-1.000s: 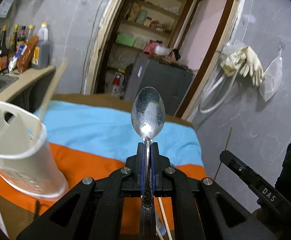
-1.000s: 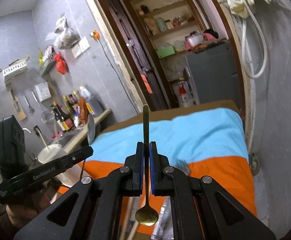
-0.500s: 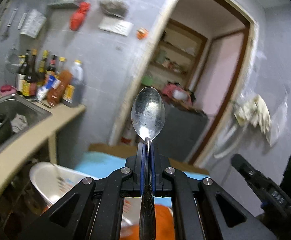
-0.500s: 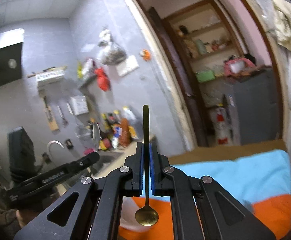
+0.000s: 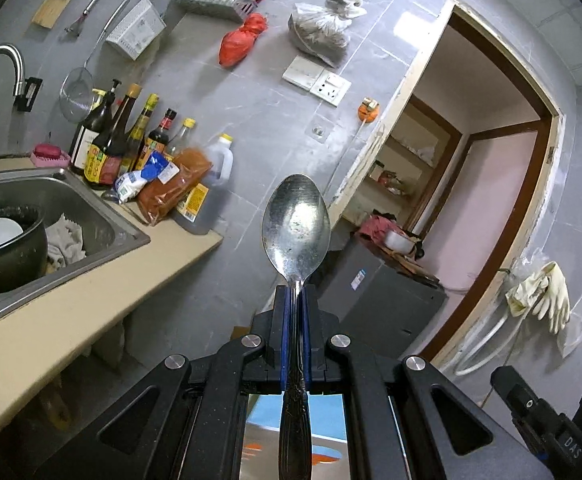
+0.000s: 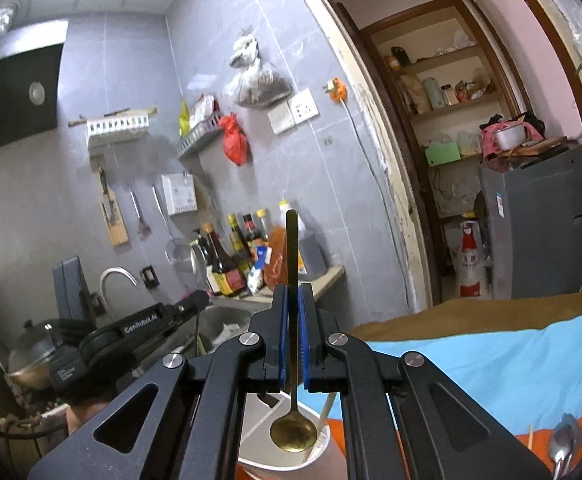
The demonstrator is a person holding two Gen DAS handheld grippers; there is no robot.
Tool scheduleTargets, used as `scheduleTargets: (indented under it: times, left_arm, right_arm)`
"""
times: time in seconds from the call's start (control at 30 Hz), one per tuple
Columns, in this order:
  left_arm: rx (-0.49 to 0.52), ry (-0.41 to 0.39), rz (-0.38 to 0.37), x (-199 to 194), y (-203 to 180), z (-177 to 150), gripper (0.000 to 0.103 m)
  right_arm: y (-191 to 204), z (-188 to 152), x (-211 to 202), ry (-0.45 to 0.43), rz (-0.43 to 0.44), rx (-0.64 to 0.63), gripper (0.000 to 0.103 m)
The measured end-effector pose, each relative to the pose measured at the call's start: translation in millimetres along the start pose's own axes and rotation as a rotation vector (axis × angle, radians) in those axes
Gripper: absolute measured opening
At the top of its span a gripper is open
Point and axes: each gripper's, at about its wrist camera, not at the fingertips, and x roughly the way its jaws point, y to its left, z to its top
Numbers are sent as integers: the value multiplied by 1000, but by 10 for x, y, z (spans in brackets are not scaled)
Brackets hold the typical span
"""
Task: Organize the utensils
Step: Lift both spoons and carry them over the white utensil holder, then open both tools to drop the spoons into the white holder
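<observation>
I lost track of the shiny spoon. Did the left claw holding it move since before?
Yes. The left claw swung left with its silver spoon: the doorway behind it slid right, and the sink came into view.

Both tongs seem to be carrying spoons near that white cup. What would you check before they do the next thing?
1. Left tongs clamped on silver spoon: ok.
2. Right tongs clamped on gold spoon: ok.
3. White cup visible below right tongs: ok.
4. Cup visible to left camera: not ok.
5. Room left in cup: cannot tell.
</observation>
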Motion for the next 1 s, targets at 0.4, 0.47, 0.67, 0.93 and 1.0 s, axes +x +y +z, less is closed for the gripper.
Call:
scheduleTargets:
  times: [0.4,0.47,0.67,0.93,1.0]
  left_arm:
    - [146,-104,55,-128,-159,-269,4]
    - [168,-107,59,-147,-173,-300,4]
    - [190,-70,56,-197,-174,-284,4]
    - [213,47,34,-277,-216,-323,14]
    - [212,58,30,-320,-262,-321,26]
  right_arm:
    - [5,-281,127,56,-29,-20,4]
    - [19,-310,123,63,-35,-25,4]
    - [35,-355,100,89,-41,-26,7]
    - [-6,-323,-7,98,-44,5,16]
    - [-17,-292,-61,89,-46,13,20]
